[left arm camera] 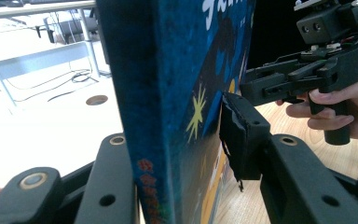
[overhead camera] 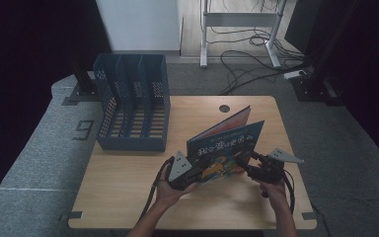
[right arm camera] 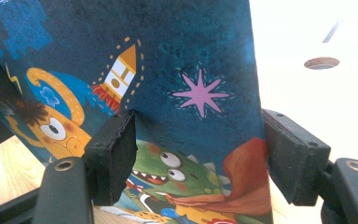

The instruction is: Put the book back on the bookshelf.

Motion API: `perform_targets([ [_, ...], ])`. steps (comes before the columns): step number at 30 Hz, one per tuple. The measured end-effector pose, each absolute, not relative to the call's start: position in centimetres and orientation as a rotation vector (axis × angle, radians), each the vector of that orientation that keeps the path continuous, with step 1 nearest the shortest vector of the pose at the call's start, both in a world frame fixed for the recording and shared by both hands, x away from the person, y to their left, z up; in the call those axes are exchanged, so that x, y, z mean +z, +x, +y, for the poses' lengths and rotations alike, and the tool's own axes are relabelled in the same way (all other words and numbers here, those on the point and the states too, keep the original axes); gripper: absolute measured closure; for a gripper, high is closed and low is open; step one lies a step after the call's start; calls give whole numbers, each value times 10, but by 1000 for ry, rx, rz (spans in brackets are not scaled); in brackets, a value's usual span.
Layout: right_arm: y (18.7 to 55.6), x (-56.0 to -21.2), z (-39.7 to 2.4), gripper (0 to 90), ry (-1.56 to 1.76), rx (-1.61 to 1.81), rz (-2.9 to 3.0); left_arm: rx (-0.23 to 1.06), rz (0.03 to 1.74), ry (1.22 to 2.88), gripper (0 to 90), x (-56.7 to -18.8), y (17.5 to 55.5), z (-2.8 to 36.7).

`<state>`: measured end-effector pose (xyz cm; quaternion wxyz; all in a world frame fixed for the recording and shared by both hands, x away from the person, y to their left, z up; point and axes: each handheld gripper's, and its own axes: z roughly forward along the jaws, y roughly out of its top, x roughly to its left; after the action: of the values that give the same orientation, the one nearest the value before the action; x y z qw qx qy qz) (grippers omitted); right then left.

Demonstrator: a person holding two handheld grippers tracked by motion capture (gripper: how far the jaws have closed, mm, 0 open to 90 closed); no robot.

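A children's picture book point(overhead camera: 227, 143) with a dark blue cover, a rocket and cartoon monsters stands upright near the middle of the wooden table point(overhead camera: 123, 197), its covers slightly parted. My left gripper point(overhead camera: 195, 173) is shut on the book's point(left arm camera: 177, 70) lower left edge by the spine, one pad on each side. My right gripper point(overhead camera: 249, 167) is at the lower right corner. Its jaws stand wide apart around the free edge of the cover point(right arm camera: 191, 56), the left pad point(right arm camera: 114, 154) in front of the cover and the right pad point(right arm camera: 291, 156) just past the edge. The right gripper point(left arm camera: 254, 88) also appears beyond the book in the left gripper view.
A dark blue slotted file rack point(overhead camera: 133, 106) stands at the table's back left, lying with its compartments facing up. A round cable hole point(overhead camera: 224, 108) sits near the far edge. Cables and a desk frame point(overhead camera: 242, 19) lie on the floor beyond.
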<state>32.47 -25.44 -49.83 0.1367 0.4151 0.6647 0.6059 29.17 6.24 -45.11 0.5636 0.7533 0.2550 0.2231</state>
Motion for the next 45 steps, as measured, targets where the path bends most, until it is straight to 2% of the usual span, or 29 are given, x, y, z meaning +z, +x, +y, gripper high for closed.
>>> perform_targets([
  [8, 325, -499, -254, 290, 1197, 1748, 1927, 506, 604, 1770, 612, -450, 292, 63],
  [13, 326, -502, -254, 267, 1208, 1739, 1906, 446, 571, 1774, 674, -450, 292, 65],
  [20, 328, -508, -252, 271, 1231, 1672, 1899, 471, 551, 1776, 721, -450, 288, 61],
  [32, 327, -510, -249, 270, 1236, 1683, 1863, 472, 559, 1781, 695, -448, 291, 57],
  [45, 326, -511, -245, 272, 1224, 1688, 1866, 489, 570, 1754, 705, -446, 290, 56],
])
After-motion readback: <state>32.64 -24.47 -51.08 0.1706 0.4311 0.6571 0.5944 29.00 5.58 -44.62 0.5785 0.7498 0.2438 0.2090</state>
